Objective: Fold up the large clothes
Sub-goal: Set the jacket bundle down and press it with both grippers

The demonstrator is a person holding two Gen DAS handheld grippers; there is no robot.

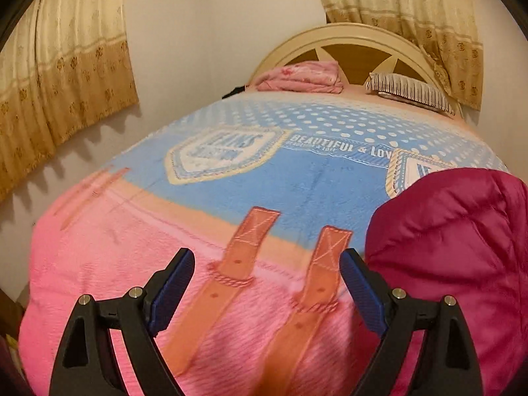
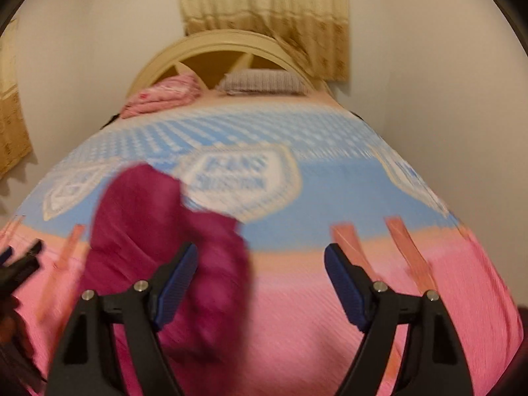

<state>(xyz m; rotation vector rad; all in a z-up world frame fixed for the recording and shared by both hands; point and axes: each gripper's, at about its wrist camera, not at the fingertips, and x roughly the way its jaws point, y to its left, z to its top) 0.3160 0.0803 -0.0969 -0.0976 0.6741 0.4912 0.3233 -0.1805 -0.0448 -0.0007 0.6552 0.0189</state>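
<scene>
Item 1: magenta puffer jacket (image 1: pixel 452 241). Bunched in a heap on the pink end of the bed blanket (image 1: pixel 99 264), near foot of bed. Not yet spread or folded, as far as I can judge.

Item 2: my left gripper (image 1: pixel 267 293). Jaws wide apart, nothing between them; only blanket w/ orange strap print shows in the gap. Jacket lies to its right, just beside the right finger; touching or not, can't tell.

Item 3: my right gripper (image 2: pixel 260 287). Jaws spread, nothing held. In right wrist view the jacket sits left of centre, partly behind the left finger (image 2: pixel 175 287). View blurred, so contact unclear.

Relation: jacket lies btwn my two claws, right of L, left of R. Long axis seems to run away from me toward the headboard (image 1: pixel 349 38), tho heap is too crumpled to be sure. Neither claw clearly nearer.

Other: folded pink bedding (image 1: pixel 300 77) and striped pillow (image 1: pixel 409 92) at head end, well apart from jacket.
</scene>
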